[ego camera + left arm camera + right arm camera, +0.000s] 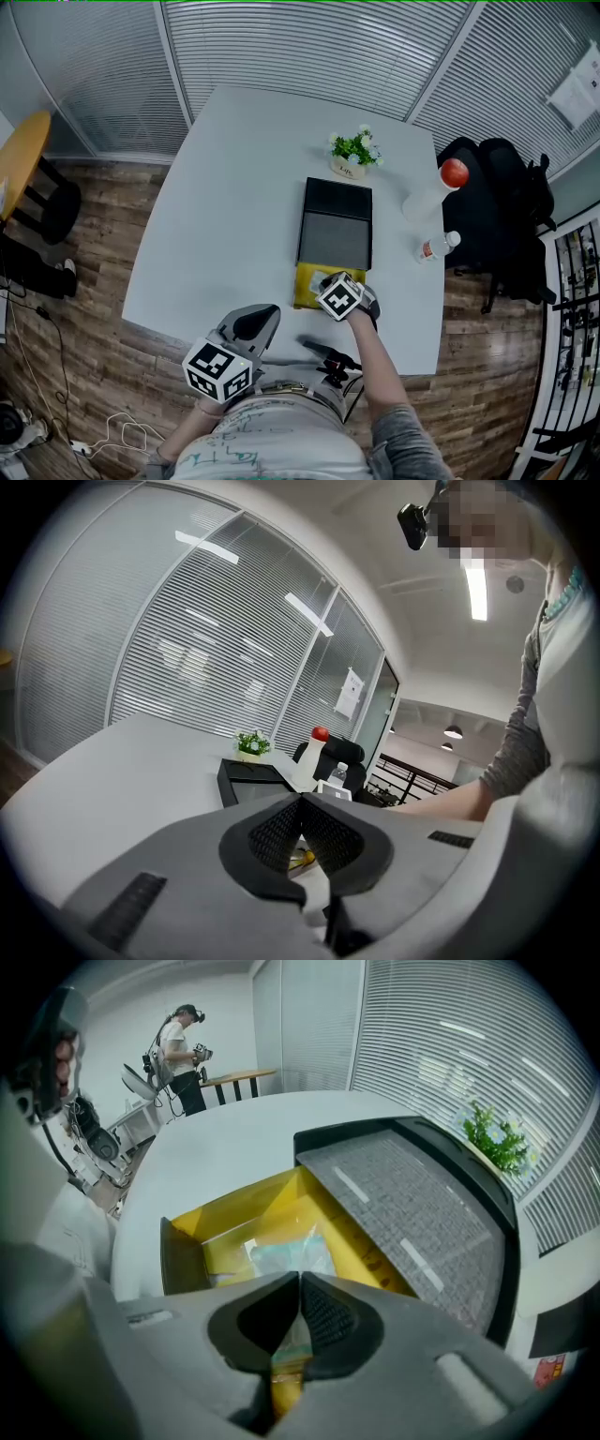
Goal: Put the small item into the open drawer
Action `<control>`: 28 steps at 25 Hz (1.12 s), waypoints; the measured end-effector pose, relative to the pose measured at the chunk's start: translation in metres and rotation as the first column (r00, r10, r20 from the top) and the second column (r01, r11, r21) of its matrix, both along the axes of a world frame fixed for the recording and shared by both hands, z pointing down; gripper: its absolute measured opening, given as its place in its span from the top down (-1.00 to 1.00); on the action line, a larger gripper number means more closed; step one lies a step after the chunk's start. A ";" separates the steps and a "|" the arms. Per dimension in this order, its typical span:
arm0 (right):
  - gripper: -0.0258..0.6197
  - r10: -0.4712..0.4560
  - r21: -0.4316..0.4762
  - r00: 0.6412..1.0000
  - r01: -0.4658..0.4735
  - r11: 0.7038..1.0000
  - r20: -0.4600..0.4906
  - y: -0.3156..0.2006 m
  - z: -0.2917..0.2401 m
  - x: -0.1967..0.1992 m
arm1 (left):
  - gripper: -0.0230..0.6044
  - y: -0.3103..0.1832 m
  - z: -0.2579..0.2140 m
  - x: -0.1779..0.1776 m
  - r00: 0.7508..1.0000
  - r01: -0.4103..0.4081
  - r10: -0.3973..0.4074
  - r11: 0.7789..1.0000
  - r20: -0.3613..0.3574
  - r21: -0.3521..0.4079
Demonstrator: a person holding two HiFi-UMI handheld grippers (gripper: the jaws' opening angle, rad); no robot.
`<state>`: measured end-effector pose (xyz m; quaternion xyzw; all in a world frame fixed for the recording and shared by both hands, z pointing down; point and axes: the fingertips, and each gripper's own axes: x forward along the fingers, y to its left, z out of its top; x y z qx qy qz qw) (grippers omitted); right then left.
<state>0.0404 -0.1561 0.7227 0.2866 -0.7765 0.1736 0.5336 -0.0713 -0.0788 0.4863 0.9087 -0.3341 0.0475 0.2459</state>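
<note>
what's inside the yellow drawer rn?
A clear packet with pale teal contents lies in the yellow drawer. The right tongs, closed, cover its near end, so whether they pinch it is unclear. The drawer floor beneath the tongs is hidden.

your grey left gripper (302, 801), grey right gripper (299, 1283), black ribbed pads (325, 1314), black-and-white marker cubes (217, 369), grey sleeve (401, 439), pale teal-lettered shirt (281, 442)

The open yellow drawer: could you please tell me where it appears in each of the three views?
Head view: drawer just below centre, pulled out of the dark box toward the person.
Left gripper view: only a yellow sliver low at centre, probably its edge.
Right gripper view: fills the centre, left of the box's grey top.
Shared landmark: the potted plant.
</note>
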 end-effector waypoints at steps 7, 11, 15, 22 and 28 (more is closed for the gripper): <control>0.91 0.007 -0.005 1.000 -0.007 1.000 0.002 0.000 -0.001 -0.001 | 0.94 0.002 0.000 -0.003 1.000 -0.002 0.002 1.000 0.001 -0.001; 0.91 0.005 -0.008 1.000 -0.005 1.000 -0.009 -0.001 0.001 0.000 | 0.94 0.001 0.000 -0.005 1.000 -0.001 0.001 1.000 0.000 0.002; 0.91 0.012 -0.009 1.000 -0.012 1.000 -0.009 -0.001 0.000 0.001 | 0.94 0.002 -0.002 -0.007 1.000 0.006 -0.006 1.000 -0.009 0.002; 0.91 0.018 -0.003 1.000 -0.018 1.000 -0.009 -0.001 0.001 -0.001 | 0.94 0.002 -0.002 -0.007 1.000 0.008 -0.008 1.000 -0.006 0.011; 0.91 0.023 0.003 1.000 -0.023 1.000 0.000 0.000 0.001 0.000 | 0.94 0.007 0.000 -0.004 1.000 -0.002 0.001 1.000 0.009 0.005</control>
